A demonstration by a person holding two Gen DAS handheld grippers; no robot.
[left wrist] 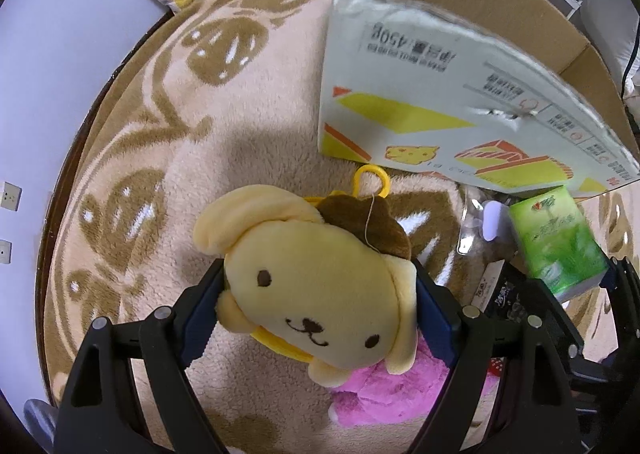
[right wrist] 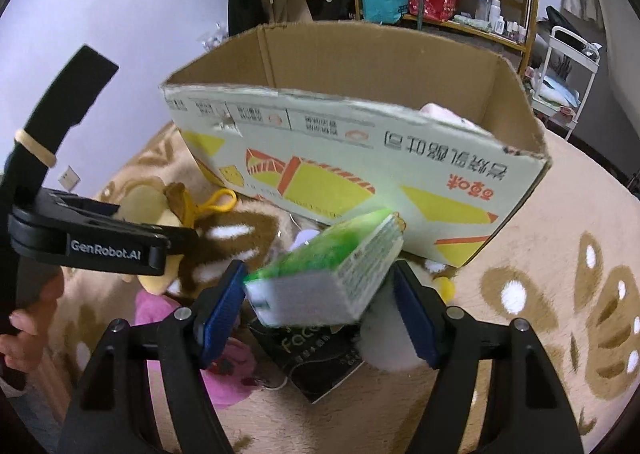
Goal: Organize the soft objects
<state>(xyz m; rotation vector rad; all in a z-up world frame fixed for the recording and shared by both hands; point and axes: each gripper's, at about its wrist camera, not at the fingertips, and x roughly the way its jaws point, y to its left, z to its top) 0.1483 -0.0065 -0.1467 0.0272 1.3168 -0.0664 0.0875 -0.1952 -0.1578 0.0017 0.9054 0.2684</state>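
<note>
The left gripper [left wrist: 318, 318] has its two blue-padded fingers pressed on both sides of a yellow plush dog with a brown beret and a yellow plastic clip loop [left wrist: 320, 290] — the toy is held above the beige fluffy rug with brown butterfly pattern [left wrist: 168, 158]. Under the toy lies a pink plush toy [left wrist: 384, 394], resting on the rug. The right gripper [right wrist: 320, 310] holds a green and white soft pack of paper tissues [right wrist: 332, 274], tilted, between its blue pads; both pads seem to touch the pack. Just behind it stands an open cardboard box with white printed side and yellow-orange drawings [right wrist: 400, 174], and something pale pink shows inside near its front wall. Below the pack lies a black flat packet with pale letters [right wrist: 316, 358], beside a white fluffy toy [right wrist: 384, 338].
</note>
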